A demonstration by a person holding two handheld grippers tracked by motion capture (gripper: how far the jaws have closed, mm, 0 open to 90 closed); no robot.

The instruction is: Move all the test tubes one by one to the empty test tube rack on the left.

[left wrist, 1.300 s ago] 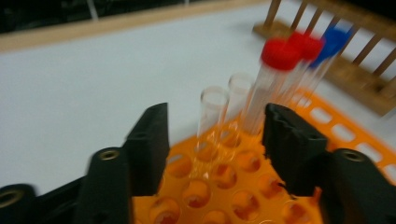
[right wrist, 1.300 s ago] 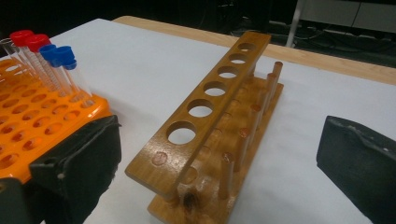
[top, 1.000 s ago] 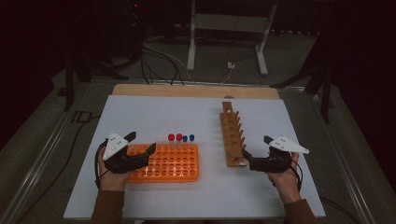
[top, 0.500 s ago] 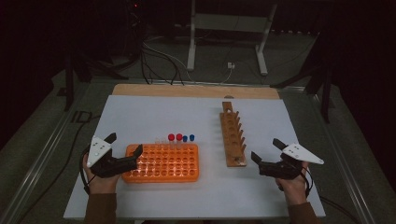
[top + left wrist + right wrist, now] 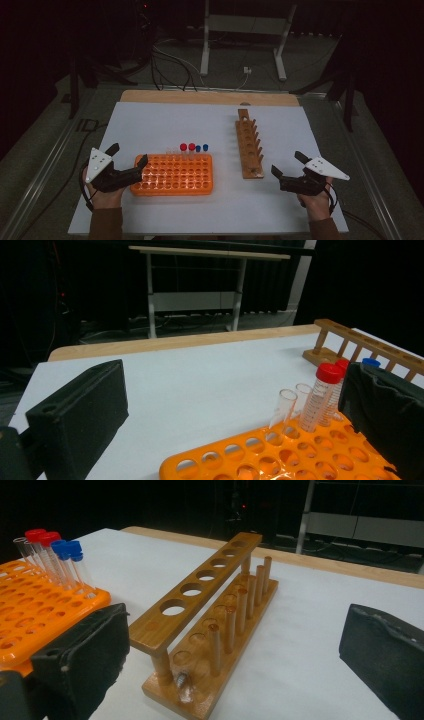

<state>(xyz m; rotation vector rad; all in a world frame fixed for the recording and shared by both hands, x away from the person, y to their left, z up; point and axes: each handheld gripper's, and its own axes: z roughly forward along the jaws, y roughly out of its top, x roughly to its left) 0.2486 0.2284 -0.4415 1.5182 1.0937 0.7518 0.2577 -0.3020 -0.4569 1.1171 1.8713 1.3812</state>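
Note:
An orange tube rack (image 5: 172,175) lies front left on the white mat. Red-capped tubes (image 5: 187,147) and blue-capped tubes (image 5: 202,148) stand in its far row, with two uncapped clear tubes (image 5: 287,407) beside them. A wooden tube rack (image 5: 249,145) stands to the right, running away from me, with no tubes in it. My left gripper (image 5: 129,155) is open at the orange rack's left end, one jaw close to its corner. My right gripper (image 5: 286,163) is open, just right of the wooden rack's near end. Neither holds anything.
The white mat (image 5: 165,125) covers the table, with a wooden strip (image 5: 210,96) along its far edge. A white metal stand (image 5: 245,30) and cables (image 5: 170,60) are on the dark floor behind. Bare mat lies between and beyond the racks.
Both grippers have drawn outward from the racks: the left one to the left off the orange rack, the right one to the right and nearer me, away from the wooden rack.

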